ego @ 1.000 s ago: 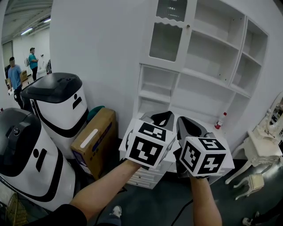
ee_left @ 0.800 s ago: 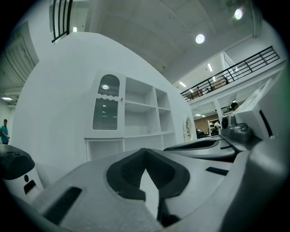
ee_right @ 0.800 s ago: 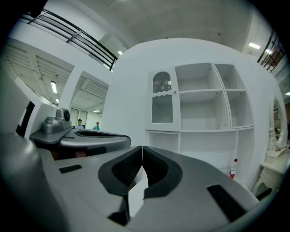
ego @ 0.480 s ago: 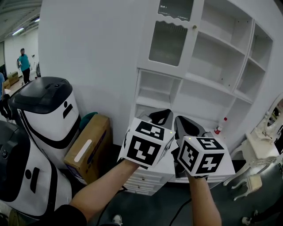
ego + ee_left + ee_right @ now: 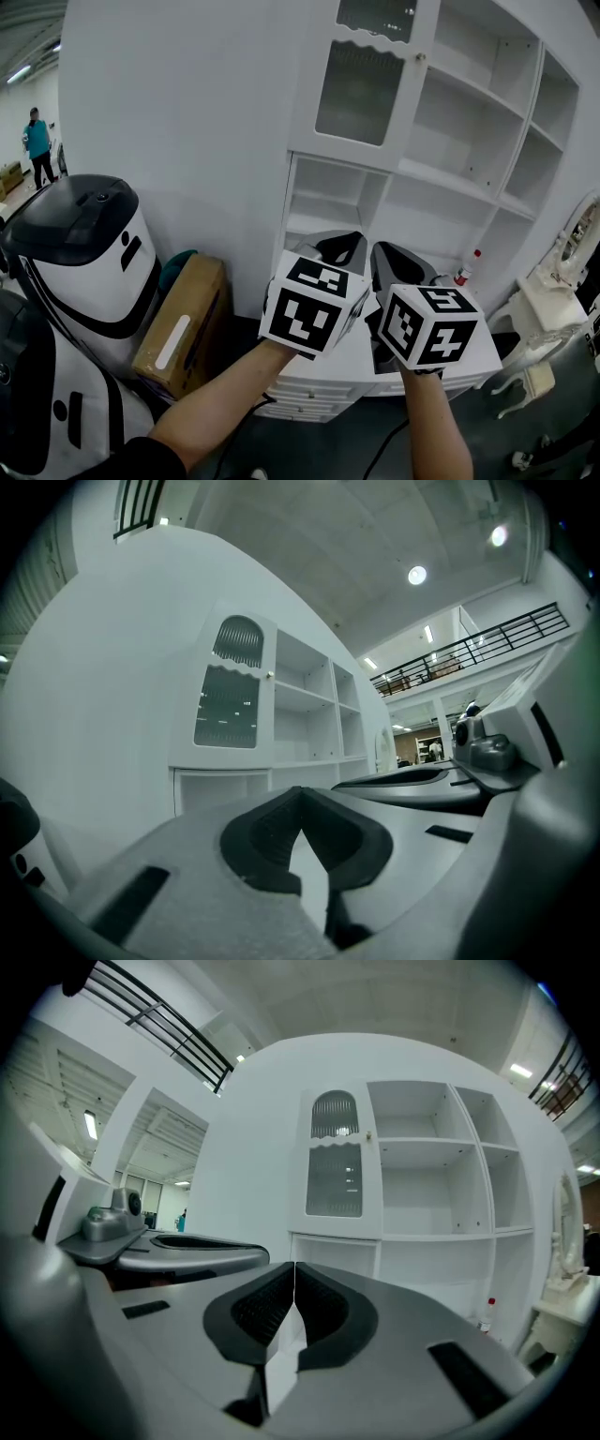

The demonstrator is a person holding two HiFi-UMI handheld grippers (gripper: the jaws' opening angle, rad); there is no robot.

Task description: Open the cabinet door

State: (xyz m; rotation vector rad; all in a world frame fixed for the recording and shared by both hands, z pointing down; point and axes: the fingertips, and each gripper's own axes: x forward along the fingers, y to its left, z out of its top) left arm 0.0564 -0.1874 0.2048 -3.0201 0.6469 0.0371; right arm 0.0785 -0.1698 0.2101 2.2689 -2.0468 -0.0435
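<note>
A tall white cabinet holds open shelves and one shut glass-paned door [image 5: 361, 80] at its upper left, with a small knob [image 5: 421, 57] on the door's right edge. The door [image 5: 228, 705] also shows in the left gripper view, and the door [image 5: 335, 1168] with its knob [image 5: 368, 1136] shows in the right gripper view. My left gripper [image 5: 341, 247] and right gripper [image 5: 397, 260] are held side by side, level, well short of the cabinet and below the door. The left gripper [image 5: 301, 799] is shut and empty. The right gripper [image 5: 294, 1274] is also shut, its pads touching with nothing between them.
Two white-and-black rounded machines [image 5: 84, 253] stand at the left, with a cardboard box [image 5: 178, 328] leaning beside them. A red-capped bottle [image 5: 463, 274] stands on the cabinet's counter [image 5: 487, 352]. An ornate white table [image 5: 553, 300] is at the right. A person [image 5: 37, 141] stands far off.
Both grippers, still shut and side by side, have come nearer to the cabinet. The machines and box have slid toward the left edge, and the cabinet looks larger.
</note>
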